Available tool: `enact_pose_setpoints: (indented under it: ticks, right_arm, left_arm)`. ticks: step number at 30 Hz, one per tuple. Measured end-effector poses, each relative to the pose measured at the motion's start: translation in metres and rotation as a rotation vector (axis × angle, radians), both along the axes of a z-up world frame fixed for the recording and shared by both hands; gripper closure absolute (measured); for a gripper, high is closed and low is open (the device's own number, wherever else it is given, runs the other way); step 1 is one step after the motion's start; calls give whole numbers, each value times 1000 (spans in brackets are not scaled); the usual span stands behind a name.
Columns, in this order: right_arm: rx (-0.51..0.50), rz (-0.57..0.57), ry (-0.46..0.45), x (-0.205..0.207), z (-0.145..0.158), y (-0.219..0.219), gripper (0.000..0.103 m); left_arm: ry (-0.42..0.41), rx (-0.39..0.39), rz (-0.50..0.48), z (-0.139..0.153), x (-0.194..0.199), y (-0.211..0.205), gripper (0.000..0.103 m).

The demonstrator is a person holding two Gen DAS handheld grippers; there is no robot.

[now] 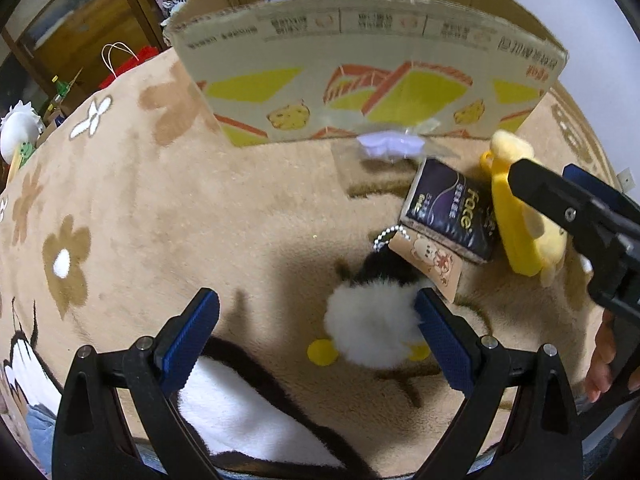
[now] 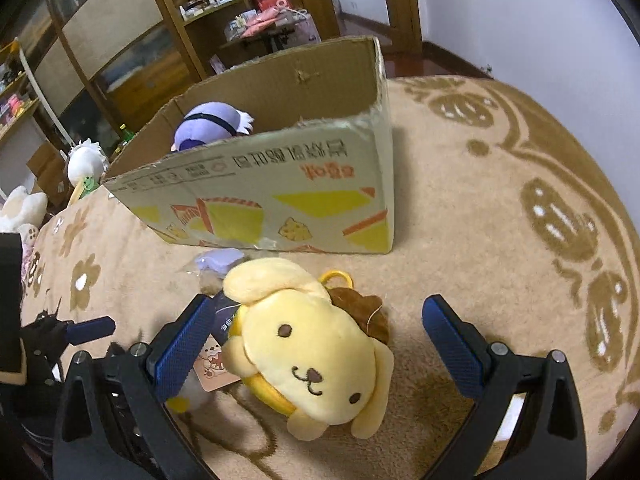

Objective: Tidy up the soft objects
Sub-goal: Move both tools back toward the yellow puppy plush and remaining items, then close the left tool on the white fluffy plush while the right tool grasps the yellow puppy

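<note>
Lying between right tongs (image 2: pixel 318 334): yellow plush (image 2: pixel 316 344) | tongs spread wide

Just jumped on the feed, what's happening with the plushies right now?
Soft toys are being sorted into the cardboard box, where a purple plush already sits. The right claw is open around the yellow dog plush on the blanket. The left claw is open beside the white fluffy toy.
</note>
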State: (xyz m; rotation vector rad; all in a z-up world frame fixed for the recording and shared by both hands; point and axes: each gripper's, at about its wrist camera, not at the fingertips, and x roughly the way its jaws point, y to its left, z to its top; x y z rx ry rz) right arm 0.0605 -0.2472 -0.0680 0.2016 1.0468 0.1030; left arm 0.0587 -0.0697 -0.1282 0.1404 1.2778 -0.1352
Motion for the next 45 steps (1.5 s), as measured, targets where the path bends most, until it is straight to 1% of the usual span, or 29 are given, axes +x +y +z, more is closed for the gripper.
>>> enact_pose_setpoints:
  ticks: [8,10,14,17,19,25,34,36,42,44,45]
  right_arm:
    - [35,14,38,2,-10,4,0]
    - [35,23,43,3,-11,6,0]
    - [33,31,56,4,-14,9,0]
    - [33,37,62,4,-16,9,0]
    - [33,42,67,5,-17,11,0]
    - [25,52,95,7,-26,16,1]
    - [15,54,111,8,-33,19,3]
    - [8,59,116,8,-34,20,7]
    - [6,66,116,7,-36,22,12]
    - [7,67,114,6,-36,21,13]
    - [6,68,113,6,-36,21,14]
  left_arm:
    - [36,33,-24,-12,-1,-10,7]
    - [54,20,-28,-14,-1,-11,16]
    - [73,19,-43,-19,-2,-11,20]
    - [81,3,-45,-20,-3,-13,25]
    - [92,-15,-46,-21,-4,-13,31]
    - [93,-31,-59,-24,-4,-9,40]
    - [61,2,-75,-22,-18,-27,41]
    - [57,7,-78,-22,-22,-33,41]
    - [60,10,-75,-20,-25,-38,43]
    - [65,1,-78,-20,-24,-34,48]
    - [66,-2,-84,-19,-24,-34,58]
